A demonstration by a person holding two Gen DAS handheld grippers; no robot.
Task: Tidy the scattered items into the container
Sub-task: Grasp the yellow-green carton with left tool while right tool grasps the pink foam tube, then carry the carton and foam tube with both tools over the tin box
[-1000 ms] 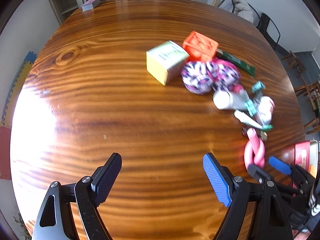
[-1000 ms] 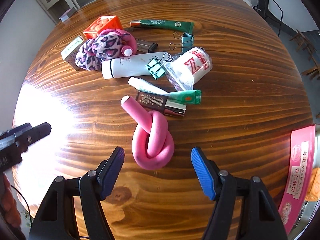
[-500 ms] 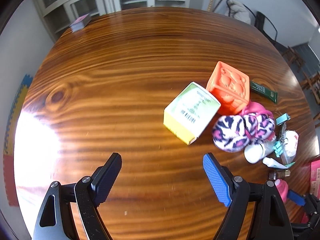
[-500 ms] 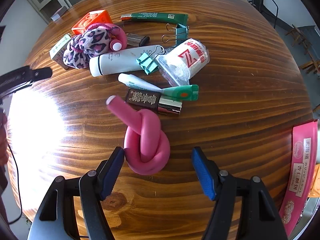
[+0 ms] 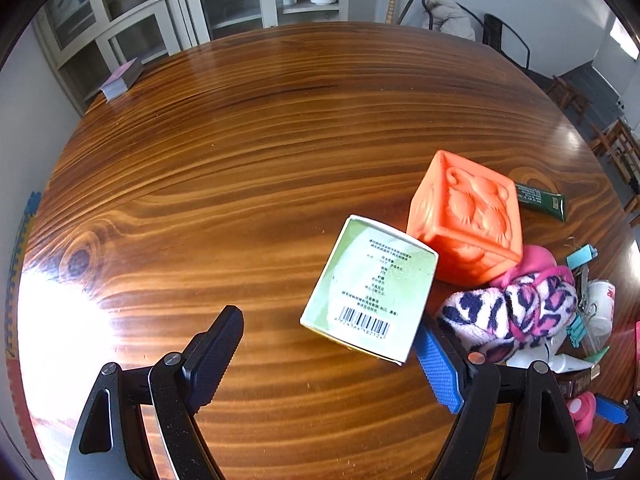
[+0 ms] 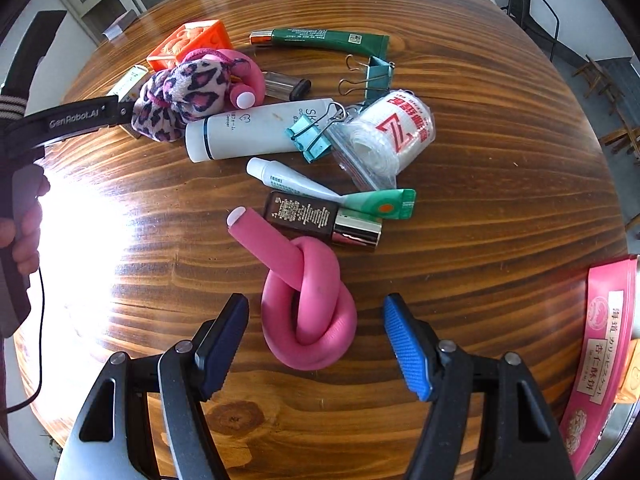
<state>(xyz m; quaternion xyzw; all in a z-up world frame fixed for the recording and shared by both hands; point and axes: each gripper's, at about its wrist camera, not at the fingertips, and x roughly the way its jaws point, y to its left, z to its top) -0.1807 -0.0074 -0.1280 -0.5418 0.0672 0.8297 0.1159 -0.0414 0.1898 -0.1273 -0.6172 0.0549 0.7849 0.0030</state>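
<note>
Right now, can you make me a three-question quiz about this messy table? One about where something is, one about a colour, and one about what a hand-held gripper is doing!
1. What lies between the right hand-held gripper jaws?
A. the knotted pink foam roller
B. the green tube
C. the white bottle

2. What colour is the toy cube?
A. blue
B. orange
C. black

3. How is the left hand-held gripper?
A. shut on the cube
C. shut on the green-and-white box
B. open, holding nothing

Answers: 1 A, the roller's loop sits between the pads, untouched. 2 B, its faces are bright orange. 3 B, its pads stand wide apart, the box just above them.
</note>
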